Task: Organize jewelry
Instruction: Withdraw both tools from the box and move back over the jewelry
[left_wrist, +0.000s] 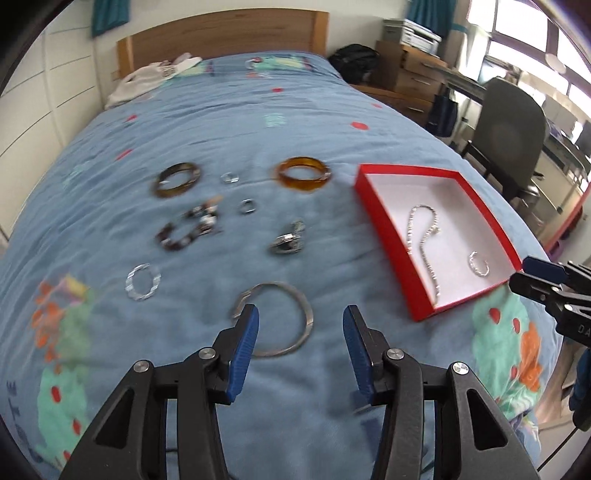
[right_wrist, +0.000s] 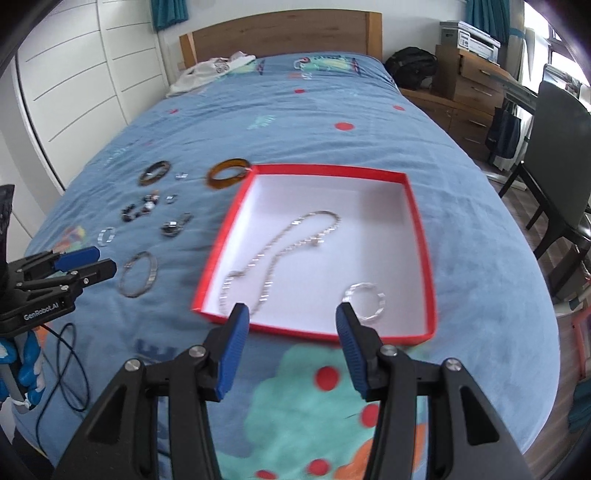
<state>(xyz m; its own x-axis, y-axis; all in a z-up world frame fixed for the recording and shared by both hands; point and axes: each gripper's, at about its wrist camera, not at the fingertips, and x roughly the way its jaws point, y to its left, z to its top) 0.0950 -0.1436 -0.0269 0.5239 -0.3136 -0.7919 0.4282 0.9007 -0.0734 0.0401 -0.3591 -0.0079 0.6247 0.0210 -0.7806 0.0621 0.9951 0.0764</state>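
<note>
A red box (left_wrist: 380, 218) (right_wrist: 421, 236) with a white inside lies on the blue bedspread and holds a silver chain necklace (left_wrist: 424, 240) (right_wrist: 280, 251) and a clear bracelet (left_wrist: 479, 263) (right_wrist: 364, 301). Left of it lie several loose pieces: a silver bangle (left_wrist: 295, 302) (right_wrist: 138, 275), an amber bangle (left_wrist: 303, 174) (right_wrist: 227, 172), a dark bangle (left_wrist: 178, 179) (right_wrist: 155, 172), a beaded bracelet (left_wrist: 188, 229), a clear bracelet (left_wrist: 143, 281), and a silver watch (left_wrist: 288, 240). My left gripper (left_wrist: 300, 326) is open and empty just above the silver bangle. My right gripper (right_wrist: 291, 323) is open and empty at the box's near edge.
The bed's wooden headboard (right_wrist: 280, 35) is at the back, with white clothes (right_wrist: 207, 72) by it. A white wardrobe (right_wrist: 74, 81) is left. A drawer unit (right_wrist: 469, 81), a backpack (right_wrist: 410, 66) and a dark chair (right_wrist: 554, 155) stand right of the bed. A dark cable (right_wrist: 72, 369) lies at the bed's near left.
</note>
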